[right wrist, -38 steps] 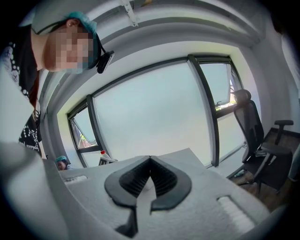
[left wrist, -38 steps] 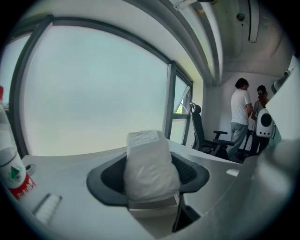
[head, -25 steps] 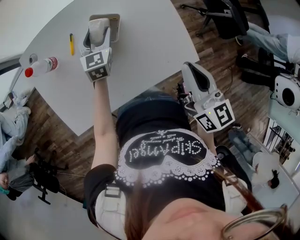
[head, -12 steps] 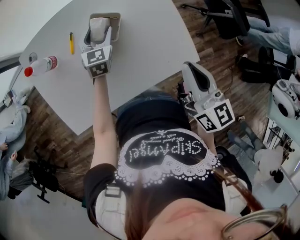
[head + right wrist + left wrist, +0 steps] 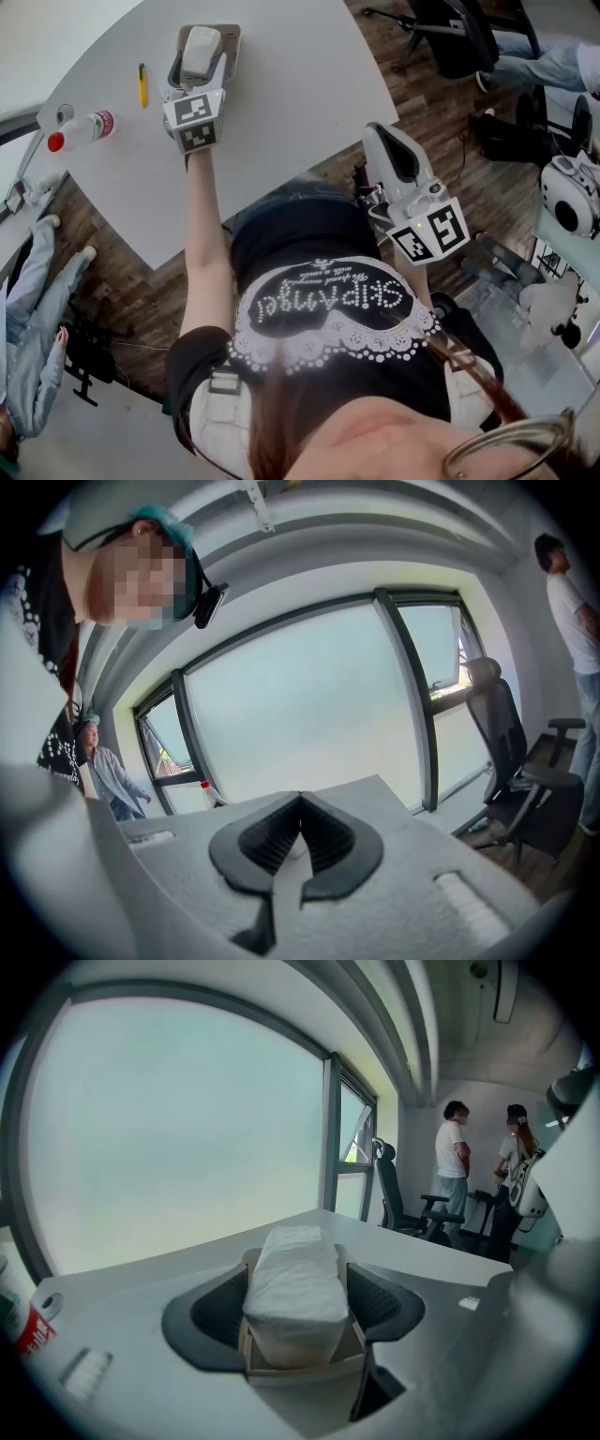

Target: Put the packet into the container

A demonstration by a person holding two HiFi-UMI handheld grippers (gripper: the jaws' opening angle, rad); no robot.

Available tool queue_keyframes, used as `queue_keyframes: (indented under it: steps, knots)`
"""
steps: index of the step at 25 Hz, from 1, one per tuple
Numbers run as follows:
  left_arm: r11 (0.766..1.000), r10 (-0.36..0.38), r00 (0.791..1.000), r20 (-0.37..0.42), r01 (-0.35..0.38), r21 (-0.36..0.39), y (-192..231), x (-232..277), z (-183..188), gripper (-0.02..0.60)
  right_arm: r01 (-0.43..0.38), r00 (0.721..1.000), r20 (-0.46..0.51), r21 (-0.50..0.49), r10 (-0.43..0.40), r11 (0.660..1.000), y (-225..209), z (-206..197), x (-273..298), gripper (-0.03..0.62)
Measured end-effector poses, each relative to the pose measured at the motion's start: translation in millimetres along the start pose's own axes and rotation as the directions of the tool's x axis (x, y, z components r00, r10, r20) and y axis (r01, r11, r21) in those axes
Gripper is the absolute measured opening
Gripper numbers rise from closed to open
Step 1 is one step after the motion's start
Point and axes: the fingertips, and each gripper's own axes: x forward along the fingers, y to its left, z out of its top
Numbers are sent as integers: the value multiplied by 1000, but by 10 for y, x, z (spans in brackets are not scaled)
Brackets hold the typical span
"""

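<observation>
A white packet (image 5: 292, 1283) lies in a small open tan container (image 5: 305, 1372) on the grey table (image 5: 281, 84). My left gripper (image 5: 296, 1302) reaches over the container, a dark pad (image 5: 220, 1312) on each side of the packet. Its jaws have just been opening and stand wide, and the packet rests in the box between them. In the head view the packet (image 5: 201, 49) covers most of the container (image 5: 231, 39), with the left gripper (image 5: 200, 60) around it. My right gripper (image 5: 380, 136) hangs off the table's near edge by the person's body, its tips (image 5: 300, 801) shut on nothing.
A plastic bottle with a red cap (image 5: 82, 131) and a yellow pen (image 5: 142, 86) lie on the table left of the container. Office chairs (image 5: 450, 28) stand on the wooden floor beyond the table's right edge. Two people (image 5: 455, 1171) stand at the far right.
The left gripper has edged slightly farther over the table and its jaws stand wider around the packet. The right gripper has not moved. People at the left of the head view have shifted.
</observation>
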Motion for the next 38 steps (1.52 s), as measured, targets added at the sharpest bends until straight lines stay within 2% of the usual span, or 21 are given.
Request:
queue_keyframes:
  steps: [19, 25, 30, 33, 38]
  knots:
    - [1000, -2, 1000, 25, 2, -18, 28, -118, 123, 336, 8, 1000, 3, -12, -8, 1000, 42, 102, -31, -3]
    - [1000, 1, 999, 39, 0, -25, 22, -143, 183, 336, 32, 999, 9, -15, -32, 999, 0, 101, -97, -3]
    - [1000, 28, 999, 22, -27, -15, 69, -123, 124, 333, 13, 1000, 11, -12, -12, 1000, 12, 116, -89, -3]
    - [998, 44, 999, 29, -43, -43, 63, -121, 179, 333, -1, 1000, 16, -6, 2, 1000, -6, 127, -72, -3]
    - [999, 31, 1000, -3, -31, -23, 43, -96, 88, 333, -8, 1000, 25, -12, 8, 1000, -70, 177, -60, -3]
